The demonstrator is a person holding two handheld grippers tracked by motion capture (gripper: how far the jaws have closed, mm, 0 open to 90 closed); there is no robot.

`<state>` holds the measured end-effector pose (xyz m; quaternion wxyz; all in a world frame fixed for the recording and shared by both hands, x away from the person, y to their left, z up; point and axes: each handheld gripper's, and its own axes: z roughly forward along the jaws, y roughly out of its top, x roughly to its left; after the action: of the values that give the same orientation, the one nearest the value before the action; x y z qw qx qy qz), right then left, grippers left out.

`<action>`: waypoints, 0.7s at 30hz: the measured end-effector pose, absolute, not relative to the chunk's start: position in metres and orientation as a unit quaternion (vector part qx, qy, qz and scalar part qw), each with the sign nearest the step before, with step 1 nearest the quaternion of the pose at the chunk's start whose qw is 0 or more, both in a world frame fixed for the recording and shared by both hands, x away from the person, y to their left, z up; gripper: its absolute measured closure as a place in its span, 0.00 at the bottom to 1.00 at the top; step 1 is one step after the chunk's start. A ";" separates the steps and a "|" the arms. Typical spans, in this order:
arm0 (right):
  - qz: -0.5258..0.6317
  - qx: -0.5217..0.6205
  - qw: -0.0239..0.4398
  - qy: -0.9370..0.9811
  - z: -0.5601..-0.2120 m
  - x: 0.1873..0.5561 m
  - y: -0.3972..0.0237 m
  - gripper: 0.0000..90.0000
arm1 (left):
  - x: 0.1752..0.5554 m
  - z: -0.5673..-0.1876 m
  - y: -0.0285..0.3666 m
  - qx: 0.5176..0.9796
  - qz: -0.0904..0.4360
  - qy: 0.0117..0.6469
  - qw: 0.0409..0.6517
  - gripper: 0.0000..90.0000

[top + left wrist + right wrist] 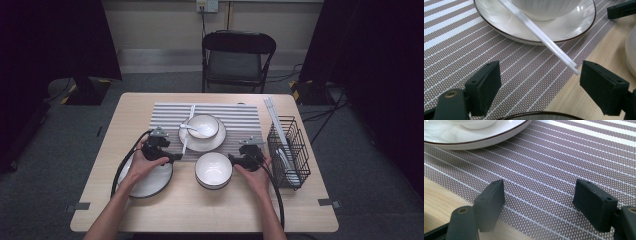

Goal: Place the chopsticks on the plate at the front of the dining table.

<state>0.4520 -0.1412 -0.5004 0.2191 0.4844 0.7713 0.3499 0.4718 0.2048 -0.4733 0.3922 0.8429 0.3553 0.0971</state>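
the left gripper [539, 82] holds its jaws spread, and the tips of the smooth white plastic chopsticks [541, 35] lie just ahead, between them, slanting off a glossy white dark-rimmed plate [499, 22]. the right gripper [539, 200] jaws stand spread over the woven striped grey placemat [564, 157] beside the pale wooden tabletop [436, 197].

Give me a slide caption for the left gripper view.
Open left gripper poised at the tips of white chopsticks resting on a plate on a striped placemat.
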 end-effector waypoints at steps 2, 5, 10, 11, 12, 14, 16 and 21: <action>0.351 0.485 0.218 0.771 -0.500 0.452 -0.141 0.27 | 0.472 -0.474 0.204 0.843 0.104 0.358 0.388 0.19; 0.350 0.485 0.219 0.771 -0.500 0.452 -0.141 0.27 | 0.474 -0.474 0.206 0.840 0.106 0.360 0.392 0.19; 0.350 0.485 0.219 0.771 -0.500 0.452 -0.141 0.27 | 0.474 -0.472 0.205 0.839 0.111 0.359 0.394 0.20; 0.350 0.485 0.219 0.771 -0.500 0.452 -0.141 0.27 | 0.474 -0.472 0.204 0.836 0.109 0.359 0.399 0.20; 0.350 0.485 0.219 0.771 -0.500 0.452 -0.141 0.27 | 0.474 -0.472 0.205 0.838 0.109 0.356 0.398 0.20; 0.351 0.485 0.218 0.771 -0.500 0.452 -0.141 0.27 | 0.474 -0.470 0.207 0.841 0.111 0.355 0.392 0.20; 0.351 0.485 0.219 0.771 -0.500 0.452 -0.141 0.27 | 0.473 -0.471 0.207 0.839 0.105 0.362 0.392 0.20; 0.350 0.485 0.219 0.771 -0.500 0.452 -0.141 0.27 | 0.474 -0.473 0.208 0.838 0.105 0.362 0.395 0.20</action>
<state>0.4520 -0.1413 -0.5004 0.2188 0.4847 0.7711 0.3501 0.4737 0.2076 -0.4728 0.3953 0.8375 0.3624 0.1049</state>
